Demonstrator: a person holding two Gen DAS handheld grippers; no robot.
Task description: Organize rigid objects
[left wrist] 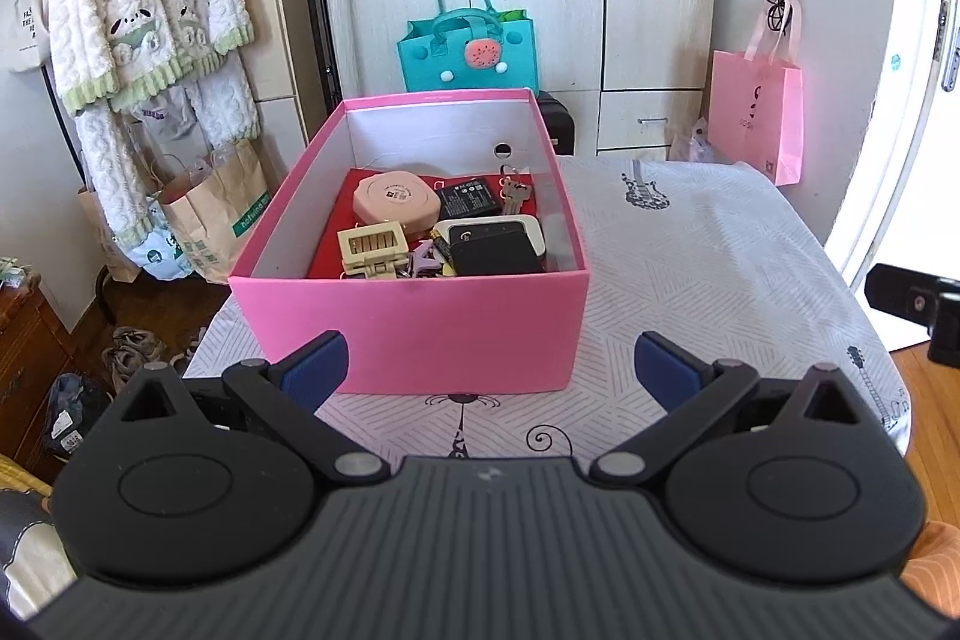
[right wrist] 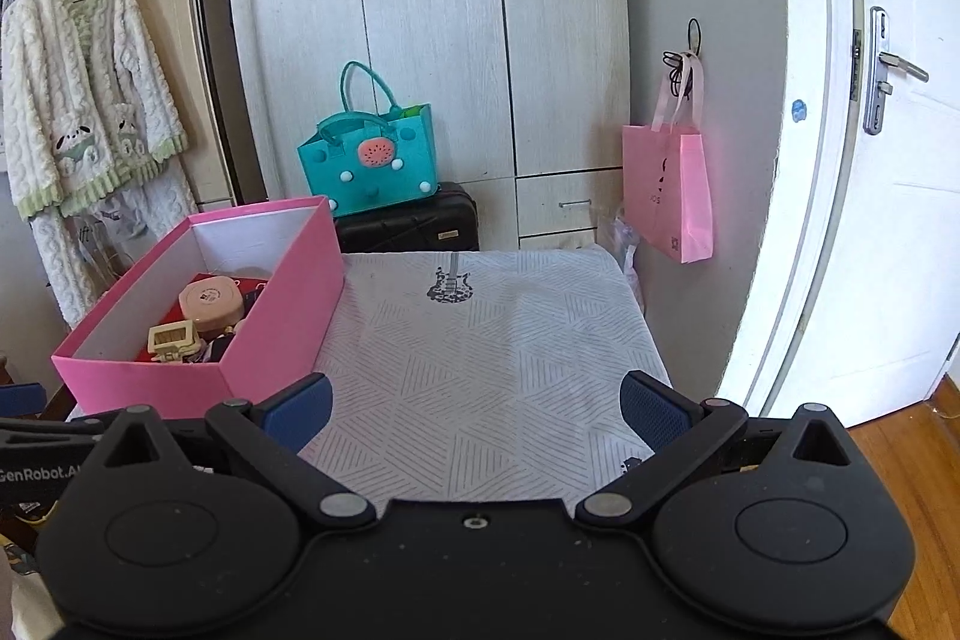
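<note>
Pink box (left wrist: 414, 322) fills the centre of our left view; our left gripper (left wrist: 491, 370) and right gripper (right wrist: 477, 409) both spread, empty.

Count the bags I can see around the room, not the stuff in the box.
4: a teal handbag behind the pink box, a pink bag hanging at right, a brown paper bag and a tote by the rack. Others may be hidden.

Bench (right wrist: 492, 352) had a white patterned cloth (left wrist: 690, 244) w/ guitar prints over it. Only thing directly on it: open pink box (left wrist: 414, 328), sat just ahead of the left claw (left wrist: 491, 370) and ahead-left of the right claw (right wrist: 477, 412).
</note>
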